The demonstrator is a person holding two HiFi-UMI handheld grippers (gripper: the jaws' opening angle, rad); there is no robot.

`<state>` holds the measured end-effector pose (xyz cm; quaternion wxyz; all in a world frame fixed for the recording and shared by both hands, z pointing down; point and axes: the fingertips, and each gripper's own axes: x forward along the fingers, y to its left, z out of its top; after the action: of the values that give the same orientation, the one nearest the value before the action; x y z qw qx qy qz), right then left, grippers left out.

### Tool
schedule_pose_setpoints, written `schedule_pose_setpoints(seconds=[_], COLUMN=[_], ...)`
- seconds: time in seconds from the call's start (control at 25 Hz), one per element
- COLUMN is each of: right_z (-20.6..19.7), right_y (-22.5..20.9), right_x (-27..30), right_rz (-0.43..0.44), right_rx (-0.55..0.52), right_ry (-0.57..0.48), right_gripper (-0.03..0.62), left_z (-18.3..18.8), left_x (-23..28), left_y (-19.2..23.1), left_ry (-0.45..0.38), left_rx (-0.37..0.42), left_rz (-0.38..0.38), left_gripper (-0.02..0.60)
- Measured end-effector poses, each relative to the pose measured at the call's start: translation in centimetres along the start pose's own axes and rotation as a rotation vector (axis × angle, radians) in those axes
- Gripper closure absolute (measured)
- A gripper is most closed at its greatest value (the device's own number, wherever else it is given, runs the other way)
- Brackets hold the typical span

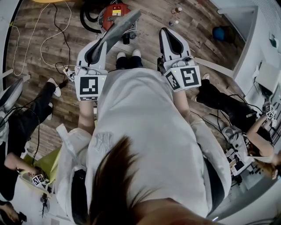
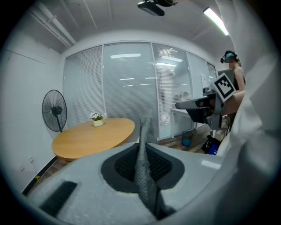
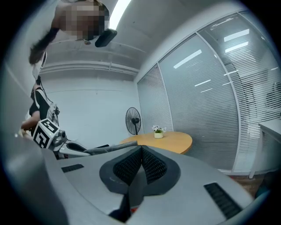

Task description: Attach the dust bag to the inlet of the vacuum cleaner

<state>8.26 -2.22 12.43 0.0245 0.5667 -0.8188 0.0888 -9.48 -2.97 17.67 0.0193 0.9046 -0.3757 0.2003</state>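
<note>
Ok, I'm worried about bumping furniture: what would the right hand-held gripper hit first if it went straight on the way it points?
Most likely the round wooden table, which lies in line past the shut tips of the right hand-held gripper; how far off, the view doesn't show.

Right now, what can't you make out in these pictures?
Vacuum cleaner inlet: head view, covered by the dust bag.
Dust bag's opening: left gripper view shows only an edge, pinched by the left gripper.
Small items near the top edge: head view, too small to name.
</note>
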Motion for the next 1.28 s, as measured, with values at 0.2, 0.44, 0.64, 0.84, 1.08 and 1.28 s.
schedule_pose_setpoints(seconds=[0.2, 0.44, 0.64, 0.84, 1.08, 1.28], right_z=[-1.7, -6.3, -10.8, -16.3, -23.8, -29.7], right_y=[1.6, 3.4, 5.3, 6.2, 7.2, 7.7], right_x=[-0.3, 0.1, 0.8, 0.7, 0.5, 0.0], right_rz=[0.090, 0.210, 0.332, 0.420, 0.531, 0.630], right_rx=[-0.045, -0.012, -0.045, -0.082, -0.181, -0.398], right_ry=[0.060, 0.191, 0.296, 0.417, 0.603, 0.741], right_gripper=[0.588, 0.514, 0.486, 0.453, 0.416, 0.418], left_z=[-1.9, -6.1, -10.5, -15.1, -20.1, -23.6], left_x=[0.4, 1.6, 3.0, 4.2, 5.7, 6.7], left_y=[-3.1, -6.9, -9.0, -11.0, -12.9, -14.3], left_ry=[0.048, 0.134, 0.192, 0.236, 0.270, 0.294], left_rx=[0.034, 0.085, 0.132, 0.118, 0.116, 0.175], left_rz=[-0.124, -0.282, -0.369, -0.424, -0.480, -0.549], left_gripper=[0.543, 0.543, 0.543, 0.543, 0.543, 0.543])
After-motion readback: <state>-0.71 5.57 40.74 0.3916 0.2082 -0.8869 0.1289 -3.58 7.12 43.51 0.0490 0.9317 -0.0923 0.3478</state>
